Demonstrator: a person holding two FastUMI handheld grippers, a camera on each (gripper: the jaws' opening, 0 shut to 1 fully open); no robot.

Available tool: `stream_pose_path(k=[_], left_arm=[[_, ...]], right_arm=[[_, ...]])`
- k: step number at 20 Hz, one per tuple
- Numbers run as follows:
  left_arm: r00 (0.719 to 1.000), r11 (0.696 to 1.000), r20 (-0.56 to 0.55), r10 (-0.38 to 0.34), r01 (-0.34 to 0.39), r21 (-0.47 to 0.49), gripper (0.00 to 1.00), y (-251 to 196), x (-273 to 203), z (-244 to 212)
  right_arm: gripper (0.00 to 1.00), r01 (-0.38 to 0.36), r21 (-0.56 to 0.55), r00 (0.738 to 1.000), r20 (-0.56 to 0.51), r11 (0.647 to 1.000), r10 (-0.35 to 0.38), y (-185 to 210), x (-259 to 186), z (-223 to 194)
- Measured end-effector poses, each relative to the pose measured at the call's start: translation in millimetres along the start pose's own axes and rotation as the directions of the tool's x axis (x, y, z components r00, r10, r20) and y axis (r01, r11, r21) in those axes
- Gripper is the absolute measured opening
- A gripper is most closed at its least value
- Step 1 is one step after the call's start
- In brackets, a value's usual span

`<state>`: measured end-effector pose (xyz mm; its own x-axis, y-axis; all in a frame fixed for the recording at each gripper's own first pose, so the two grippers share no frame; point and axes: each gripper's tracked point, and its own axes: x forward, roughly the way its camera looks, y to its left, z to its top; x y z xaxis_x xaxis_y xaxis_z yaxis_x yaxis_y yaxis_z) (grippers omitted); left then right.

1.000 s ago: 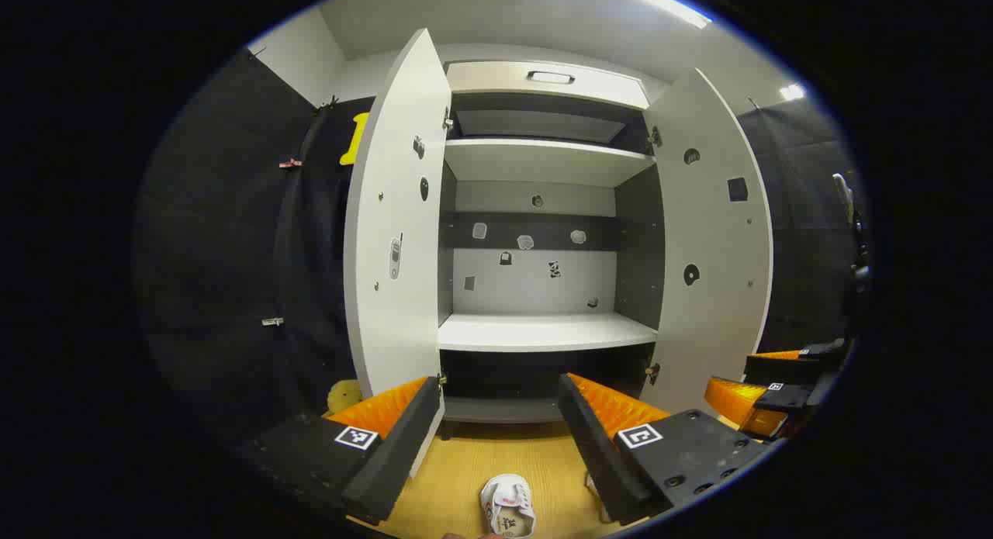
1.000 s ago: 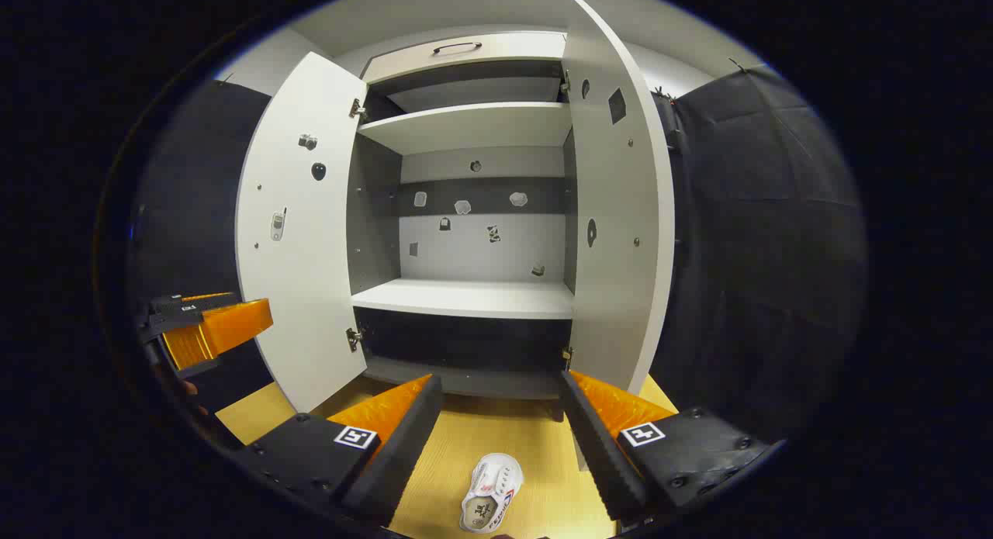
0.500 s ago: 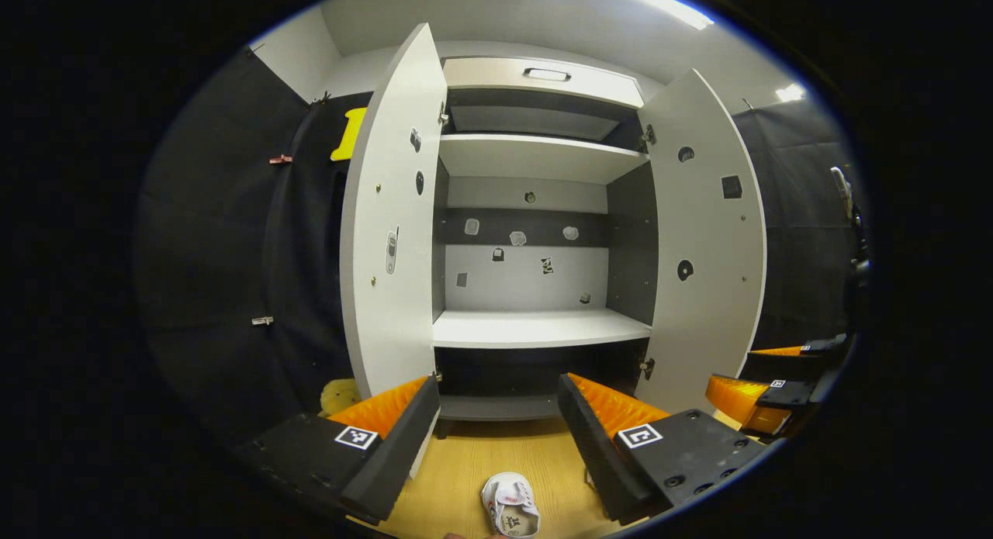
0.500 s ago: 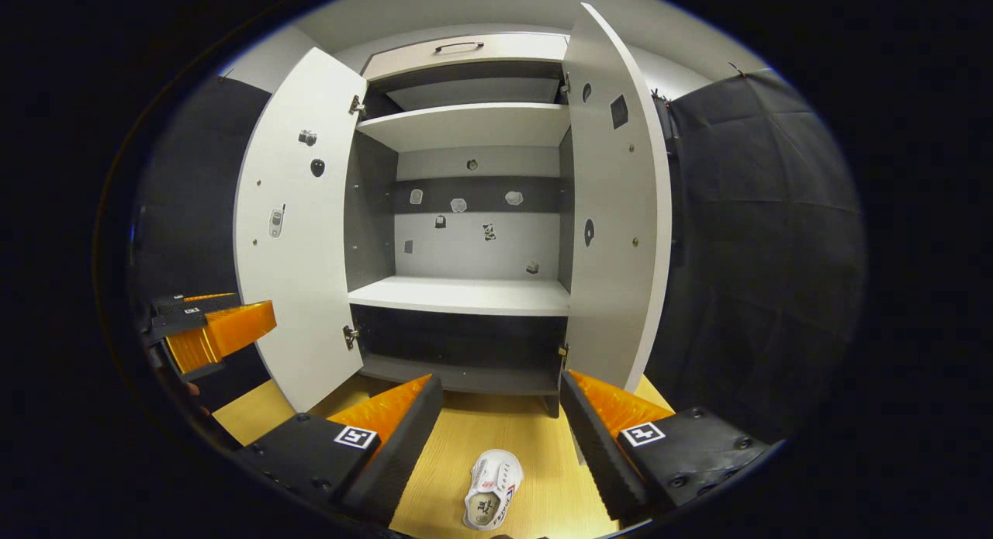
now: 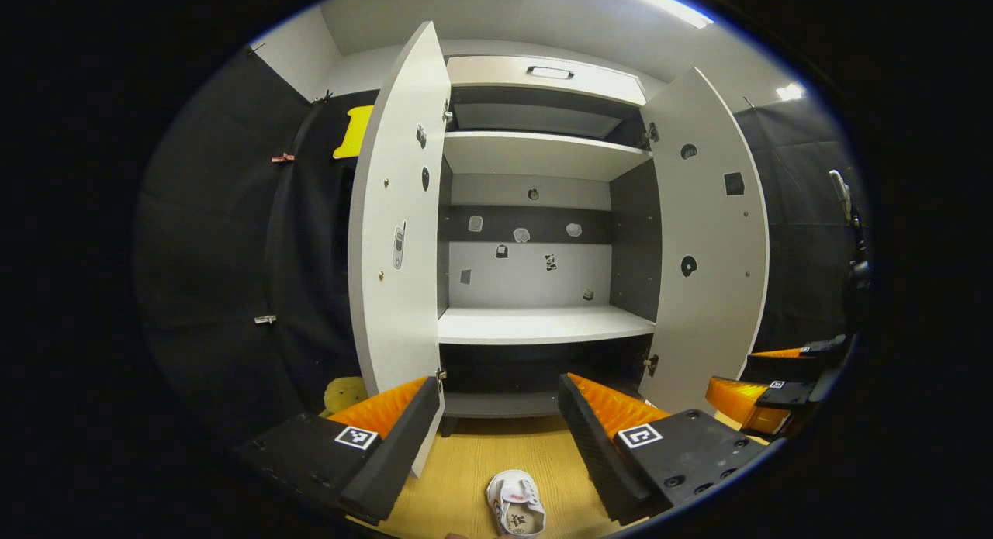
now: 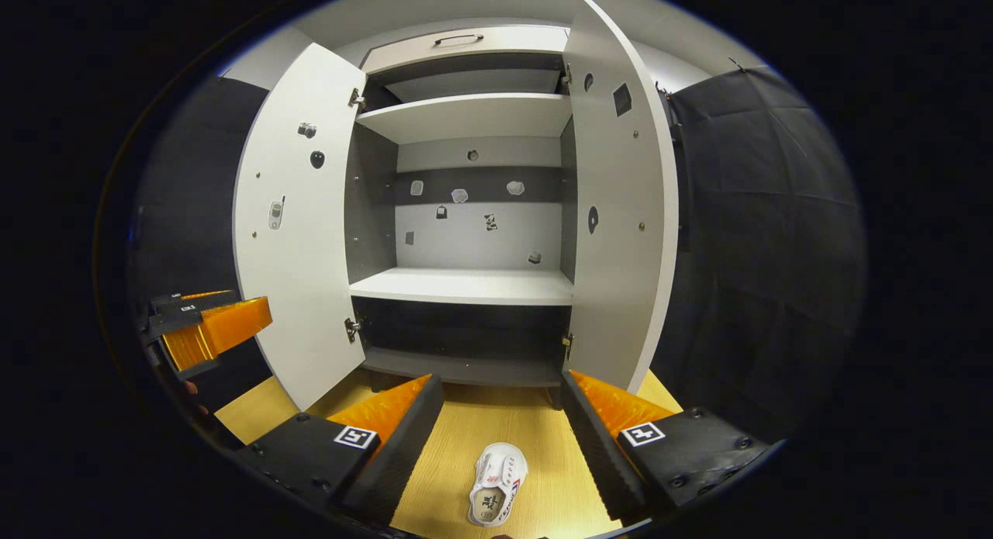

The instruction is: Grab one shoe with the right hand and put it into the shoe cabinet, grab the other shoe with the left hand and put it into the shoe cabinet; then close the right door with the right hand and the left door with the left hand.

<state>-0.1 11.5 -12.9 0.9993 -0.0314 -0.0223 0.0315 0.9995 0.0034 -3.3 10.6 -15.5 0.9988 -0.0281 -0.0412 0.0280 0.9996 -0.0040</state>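
Right gripper (image 6: 500, 415) spread wide, empty, hovering over white shoe (image 6: 497, 494) at bottom centre of right gripper view, on wooden floor (image 6: 535, 430) before shoe cabinet (image 6: 469, 285)

Left gripper (image 5: 496, 419) also spread, empty; shoe (image 5: 516, 513) at bottom edge of left gripper view, whether same shoe or other one, cannot tell

Both doors open: left door (image 6: 299, 229), right door (image 6: 621, 213)

Risks, judged:
- shoe small, low; fingers may close on soft upper, slip
- open door edges flank entry, carried shoe could clip one

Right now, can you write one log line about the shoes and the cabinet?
left gripper: open, empty | right gripper: open, empty | white shoe: on floor | shoe cabinet: both doors open, shelves bare
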Motion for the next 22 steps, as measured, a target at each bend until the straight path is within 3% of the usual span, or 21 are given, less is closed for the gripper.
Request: stream_pose_path(k=[6,8,15,22], left_arm=[[1.0,1.0,-0.026,0.007,-0.007,-0.001,0.96,5,-1,-11],[0.999,0.999,-0.022,0.045,-0.045,0.001,0.96,14,-3,-13],[0.993,0.996,-0.08,0.085,-0.084,0.016,0.96,28,5,-34],[0.981,0.997,-0.179,0.08,-0.08,0.01,0.96,18,6,-74]], right_arm=[[0.98,-0.063,0.017,0.991,-0.121,0.998,0.065,17,11,-35],[0.98,-0.071,0.032,0.976,-0.204,0.997,0.076,21,16,-63],[0.99,-0.084,0.105,0.889,-0.441,0.991,0.122,33,28,-163],[0.99,-0.071,0.198,0.79,-0.587,0.978,0.177,57,26,-247]])
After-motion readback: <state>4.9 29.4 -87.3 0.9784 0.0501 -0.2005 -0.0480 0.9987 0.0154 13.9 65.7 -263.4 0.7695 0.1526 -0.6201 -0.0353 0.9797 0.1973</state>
